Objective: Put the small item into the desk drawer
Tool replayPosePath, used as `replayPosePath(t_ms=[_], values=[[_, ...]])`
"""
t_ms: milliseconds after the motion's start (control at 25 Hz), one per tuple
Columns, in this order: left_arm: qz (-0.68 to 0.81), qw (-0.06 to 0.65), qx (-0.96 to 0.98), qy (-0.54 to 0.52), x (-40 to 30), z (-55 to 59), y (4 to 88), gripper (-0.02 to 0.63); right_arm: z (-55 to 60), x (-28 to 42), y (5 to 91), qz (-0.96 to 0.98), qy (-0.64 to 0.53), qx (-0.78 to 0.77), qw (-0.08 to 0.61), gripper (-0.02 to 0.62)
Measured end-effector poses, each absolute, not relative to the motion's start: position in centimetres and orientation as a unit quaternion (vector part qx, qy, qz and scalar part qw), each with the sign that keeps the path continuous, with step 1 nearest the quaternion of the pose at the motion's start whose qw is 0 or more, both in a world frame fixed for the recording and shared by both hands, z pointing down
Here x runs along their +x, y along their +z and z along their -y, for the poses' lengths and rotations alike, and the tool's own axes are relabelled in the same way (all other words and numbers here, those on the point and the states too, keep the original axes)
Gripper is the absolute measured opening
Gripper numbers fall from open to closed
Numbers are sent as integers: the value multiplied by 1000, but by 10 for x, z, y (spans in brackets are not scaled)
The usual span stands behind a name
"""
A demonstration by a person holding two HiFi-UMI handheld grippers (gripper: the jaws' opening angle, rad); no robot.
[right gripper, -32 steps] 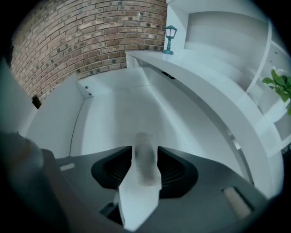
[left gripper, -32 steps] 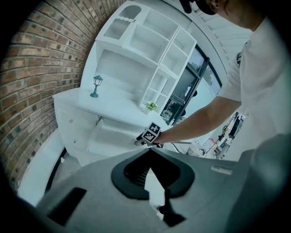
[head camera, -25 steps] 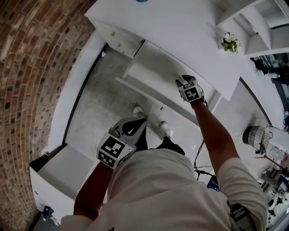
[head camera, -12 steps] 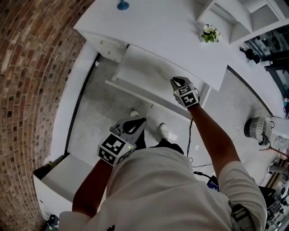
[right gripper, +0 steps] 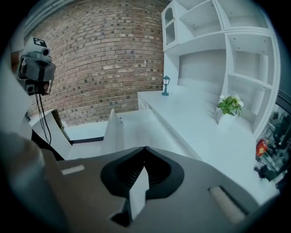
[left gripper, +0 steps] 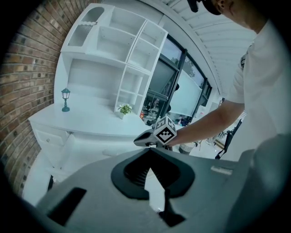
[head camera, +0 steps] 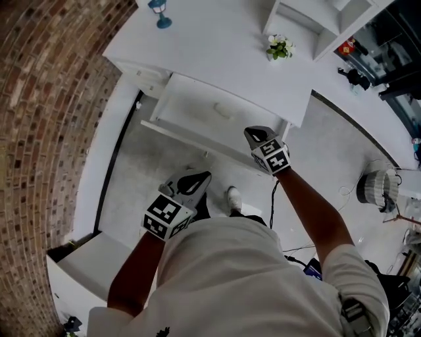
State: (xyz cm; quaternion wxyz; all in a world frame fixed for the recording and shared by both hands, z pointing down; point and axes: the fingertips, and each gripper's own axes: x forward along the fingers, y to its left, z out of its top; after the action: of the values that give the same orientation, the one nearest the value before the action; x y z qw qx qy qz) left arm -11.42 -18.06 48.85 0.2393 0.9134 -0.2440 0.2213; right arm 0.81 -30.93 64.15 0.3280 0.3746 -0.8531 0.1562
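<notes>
The white desk drawer [head camera: 172,131] stands pulled open under the desktop [head camera: 217,52]. A small pale item [head camera: 222,111] lies on its floor, and it shows as a faint lump [left gripper: 112,153] in the left gripper view. My right gripper [head camera: 255,135] hovers above the drawer's front right corner. Its jaws have just closed and hold nothing. From the left gripper view it [left gripper: 138,142] shows in profile beyond my left gripper [left gripper: 148,150]. That left gripper [head camera: 202,176] is shut and empty, over the floor in front of the drawer.
A blue lantern figurine [head camera: 160,14] and a potted plant [head camera: 279,46] stand on the desktop, below a white shelf unit [head camera: 309,20]. A brick wall [head camera: 46,99] runs along the left. A white cabinet [head camera: 85,257] sits low at left. A cable [head camera: 289,230] trails on the floor.
My right gripper has lifted out of the drawer and drawn back to its front right corner. The small item now lies alone in the drawer. The desk sits farther off.
</notes>
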Motion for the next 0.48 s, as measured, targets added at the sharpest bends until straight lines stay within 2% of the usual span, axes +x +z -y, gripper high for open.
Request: replayPosePath(t_ms=[480], values=[[298,241,901,203,-71,145,473,6,220,59,596,883,177,326,288,12]])
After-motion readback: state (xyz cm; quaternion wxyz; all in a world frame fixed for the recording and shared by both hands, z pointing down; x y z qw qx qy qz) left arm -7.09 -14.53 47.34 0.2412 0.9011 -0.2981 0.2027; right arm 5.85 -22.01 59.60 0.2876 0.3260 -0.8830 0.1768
